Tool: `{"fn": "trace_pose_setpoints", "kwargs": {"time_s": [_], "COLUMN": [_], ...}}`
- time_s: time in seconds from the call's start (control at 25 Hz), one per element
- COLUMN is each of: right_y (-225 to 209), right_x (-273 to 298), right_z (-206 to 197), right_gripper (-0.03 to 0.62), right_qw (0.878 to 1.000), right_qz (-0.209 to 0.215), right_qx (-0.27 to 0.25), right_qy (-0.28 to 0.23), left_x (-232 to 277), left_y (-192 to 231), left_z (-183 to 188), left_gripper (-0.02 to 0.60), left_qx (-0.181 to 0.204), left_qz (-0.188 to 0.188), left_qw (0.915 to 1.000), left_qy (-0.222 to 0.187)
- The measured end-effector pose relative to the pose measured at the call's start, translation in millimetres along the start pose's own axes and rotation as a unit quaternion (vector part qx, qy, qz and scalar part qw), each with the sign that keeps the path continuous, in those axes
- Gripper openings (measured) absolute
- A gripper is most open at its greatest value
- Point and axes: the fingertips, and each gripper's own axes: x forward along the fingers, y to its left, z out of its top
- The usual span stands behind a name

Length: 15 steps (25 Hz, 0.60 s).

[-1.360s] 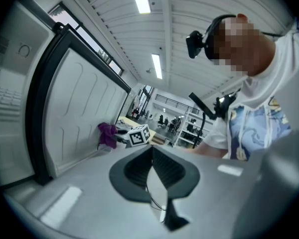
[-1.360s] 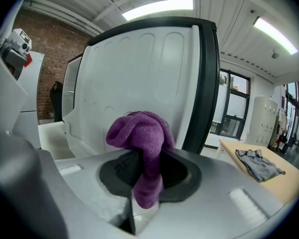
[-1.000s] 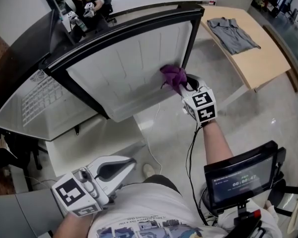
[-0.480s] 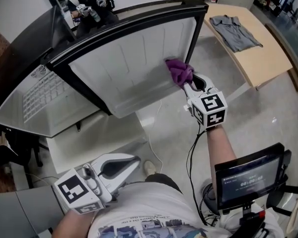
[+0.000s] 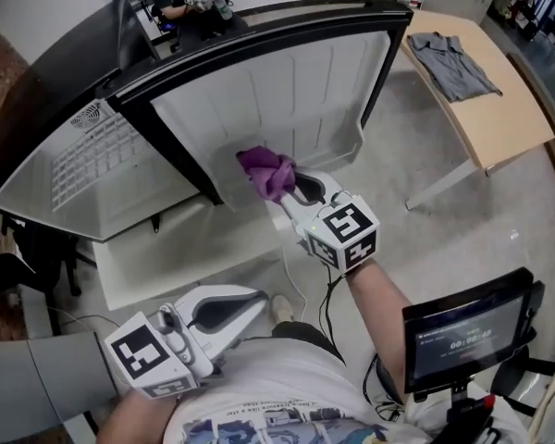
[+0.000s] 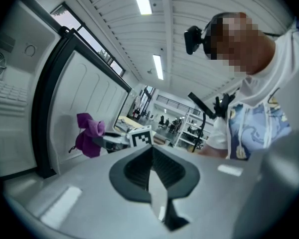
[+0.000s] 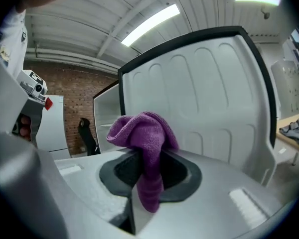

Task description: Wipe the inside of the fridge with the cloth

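- The left gripper [image 6: 151,164] has its fingers [image 6: 137,170] pressed together with nothing between them, right of the fridge door [image 6: 97,96].
- A purple cloth [image 6: 88,133] is low before this door.

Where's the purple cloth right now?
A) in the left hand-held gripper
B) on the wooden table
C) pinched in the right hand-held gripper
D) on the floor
C: the purple terry cloth sits pinched between the jaws of the right hand-held gripper, at the lower edge of the white ribbed fridge door liner.
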Motion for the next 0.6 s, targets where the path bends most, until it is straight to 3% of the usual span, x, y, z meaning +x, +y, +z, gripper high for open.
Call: {"fn": "trace_pose_setpoints", "kwargs": {"time_s": [0.24,0.6], "right_y": [30,19], "right_x": [39,59], "right_z": [-39,-82], "right_gripper": [0.078,0.078], "right_qw": [0.998,0.998], "right_qz": [0.028,-0.003], "right_qx": [0.051,-0.001], "right_qy": [0.014,0.061], "left_x": [-17,-34], "left_y": [2,11], "left_z": [-6,-9], "left_gripper": [0.006,0.006], "left_qx": [-0.006,-0.028], "left_qz": [0.029,0.046], "left_qw": [0.9995,0.9984], "left_qy": [-0.008,-0.017]}}
